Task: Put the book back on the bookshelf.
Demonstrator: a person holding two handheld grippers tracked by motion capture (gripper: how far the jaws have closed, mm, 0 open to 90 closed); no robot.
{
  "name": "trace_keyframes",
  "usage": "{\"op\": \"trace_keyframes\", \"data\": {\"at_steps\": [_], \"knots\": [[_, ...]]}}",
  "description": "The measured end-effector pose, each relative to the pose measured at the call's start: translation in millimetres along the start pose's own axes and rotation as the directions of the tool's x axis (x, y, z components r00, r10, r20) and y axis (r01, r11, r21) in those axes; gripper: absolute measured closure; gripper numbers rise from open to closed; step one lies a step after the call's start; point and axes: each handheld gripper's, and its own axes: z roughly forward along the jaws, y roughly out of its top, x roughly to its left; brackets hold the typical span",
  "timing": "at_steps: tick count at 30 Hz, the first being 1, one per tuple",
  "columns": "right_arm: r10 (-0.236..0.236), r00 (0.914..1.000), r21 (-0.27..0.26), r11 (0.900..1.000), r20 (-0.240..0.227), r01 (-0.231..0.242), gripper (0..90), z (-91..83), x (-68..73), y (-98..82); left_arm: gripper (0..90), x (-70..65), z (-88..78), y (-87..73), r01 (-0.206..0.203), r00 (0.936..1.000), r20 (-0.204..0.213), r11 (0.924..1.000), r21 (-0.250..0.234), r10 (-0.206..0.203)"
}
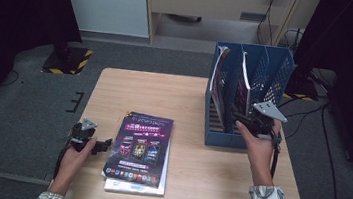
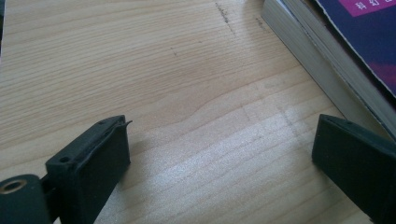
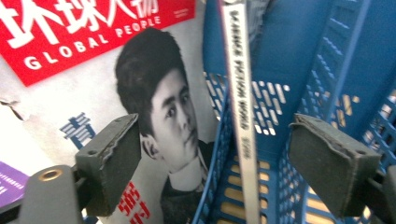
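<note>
Job: I am putting magazines into the blue file rack (image 1: 274, 65) at the far right corner of the desk (image 1: 130, 89).
Done: One magazine (image 3: 154, 121) with a red title stands in the left slot. A second magazine (image 3: 240, 93) stands on its edge in the next slot.
My right hand-held gripper (image 1: 245, 121): It is at the front of the rack. Its jaws are spread wide, and the second magazine's thin spine is between them. The pads do not touch it, so I think I have just let it go.
My left hand-held gripper (image 1: 104, 145): It rests near the front left corner of the desk, with its jaws spread and nothing in them.
Left to do: A stack of magazines (image 1: 141, 151) lies flat near the front edge of the desk, just beside my left hand-held gripper. I think those go in the rack next.
</note>
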Motion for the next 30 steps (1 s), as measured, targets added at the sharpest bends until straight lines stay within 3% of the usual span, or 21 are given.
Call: {"op": "trace_keyframes", "data": {"at_steps": [3,11,18,30], "knots": [[0.029,0.9995,0.002,1.0,0.016,-0.029,14.6,-3.7,-1.9,-3.6,3.6,0.0,-0.1,0.0,0.0,1.0,0.0,1.0,0.001,0.0],[0.05,0.9986,0.022,0.998,0.018,-0.051,11.7,-23.2,-4.3,-15.4,3.6,0.0,0.0,0.0,0.0,1.0,0.0,1.0,0.0,0.0],[0.068,0.9976,0.038,0.997,-0.012,-0.067,11.5,-35.5,1.0,-24.0,3.3,0.2,0.2,0.3,-0.001,1.0,0.002,1.0,0.002,0.001],[-0.006,0.9965,0.052,0.999,-0.084,0.011,10.8,-44.5,31.4,-27.1,4.4,-0.4,-0.5,1.0,-0.003,1.0,0.001,1.0,0.006,0.003]]}}
